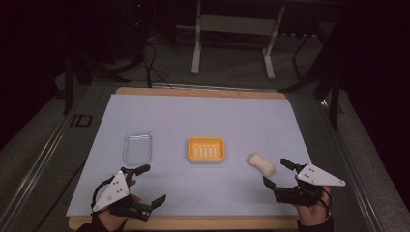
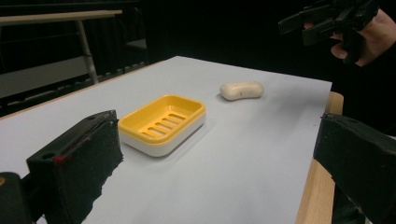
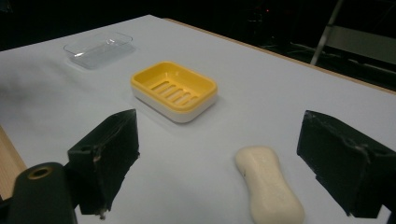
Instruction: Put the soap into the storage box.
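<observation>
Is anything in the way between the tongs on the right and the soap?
No. The right tongs are open, with the soap lying on the bare table just ahead of them. The yellow dish sits farther off to the side.

Cream soap bar (image 3: pixel 270 189) lies between the right gripper (image 3: pixel 233 161)'s spread jaws; beyond it the yellow soap dish (image 3: pixel 174 90), then what looks like a clear lid (image 3: pixel 99 48).

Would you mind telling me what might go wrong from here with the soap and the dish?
The soap bar is rounded and smooth, so it may slip from the open right gripper. The clear lid is hard to see against the mat and could be knocked by the left gripper.
</observation>
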`<state>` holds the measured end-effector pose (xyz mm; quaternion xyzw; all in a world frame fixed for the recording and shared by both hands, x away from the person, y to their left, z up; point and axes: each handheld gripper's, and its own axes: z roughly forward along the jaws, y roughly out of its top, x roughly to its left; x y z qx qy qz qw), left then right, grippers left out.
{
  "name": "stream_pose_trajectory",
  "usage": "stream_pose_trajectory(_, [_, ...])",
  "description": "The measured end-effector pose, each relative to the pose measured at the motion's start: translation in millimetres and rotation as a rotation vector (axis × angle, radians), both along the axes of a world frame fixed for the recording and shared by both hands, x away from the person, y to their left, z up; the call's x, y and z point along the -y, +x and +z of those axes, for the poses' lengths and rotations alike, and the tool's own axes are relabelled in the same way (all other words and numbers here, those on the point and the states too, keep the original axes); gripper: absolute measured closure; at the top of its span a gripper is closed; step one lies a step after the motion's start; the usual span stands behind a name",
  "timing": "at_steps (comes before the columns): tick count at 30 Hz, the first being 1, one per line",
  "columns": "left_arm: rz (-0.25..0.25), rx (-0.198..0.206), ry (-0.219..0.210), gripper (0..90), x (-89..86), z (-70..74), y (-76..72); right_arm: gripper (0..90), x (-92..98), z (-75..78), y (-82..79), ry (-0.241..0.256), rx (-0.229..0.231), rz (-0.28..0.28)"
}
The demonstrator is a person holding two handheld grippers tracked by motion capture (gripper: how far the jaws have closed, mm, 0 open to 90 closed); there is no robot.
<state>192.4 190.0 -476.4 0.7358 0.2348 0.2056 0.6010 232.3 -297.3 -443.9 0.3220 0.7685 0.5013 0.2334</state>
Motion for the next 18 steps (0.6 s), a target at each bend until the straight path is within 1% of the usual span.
stream_pose_trajectory(4, [-0.007,0.002,-0.017,1.2,-0.1,0.6,-0.1,12.8,0.6,0.1,-0.2,0.000,0.003,-0.002])
stream_pose_trajectory(5, [-0.014,0.006,-0.033,1.2,0.6,1.1,-0.1,13.1,1.8,-0.1,0.2,0.002,0.004,0.002])
stream_pose_trajectory(7, [-0.018,0.011,-0.047,1.2,1.2,1.6,-0.1,13.2,2.0,-0.9,0.6,-0.003,0.006,0.007])
stream_pose_trajectory(9, [-0.018,0.011,-0.047,1.2,1.2,1.6,-0.1,13.2,2.3,-1.2,1.0,-0.005,0.007,0.012])
stream_pose_trajectory(10, [-0.035,0.018,-0.080,1.2,0.3,2.7,0.4,13.4,3.0,-1.5,2.4,-0.001,0.005,0.019])
stream_pose_trajectory(12, [-0.037,0.019,-0.098,1.2,-0.9,3.3,0.1,13.4,2.8,-1.7,4.0,0.000,0.004,0.025])
stream_pose_trajectory(13, [-0.038,0.021,-0.102,1.2,-1.4,3.0,-0.3,13.4,2.3,-1.8,5.1,0.003,0.004,0.028])
stream_pose_trajectory(15, [-0.037,0.021,-0.090,1.2,-2.4,2.6,-2.1,13.4,1.6,-1.2,7.7,0.001,0.008,0.032])
stream_pose_trajectory(18, [-0.037,0.033,-0.103,1.2,-3.9,3.4,-4.9,13.4,-1.2,0.6,9.7,0.000,0.018,0.043])
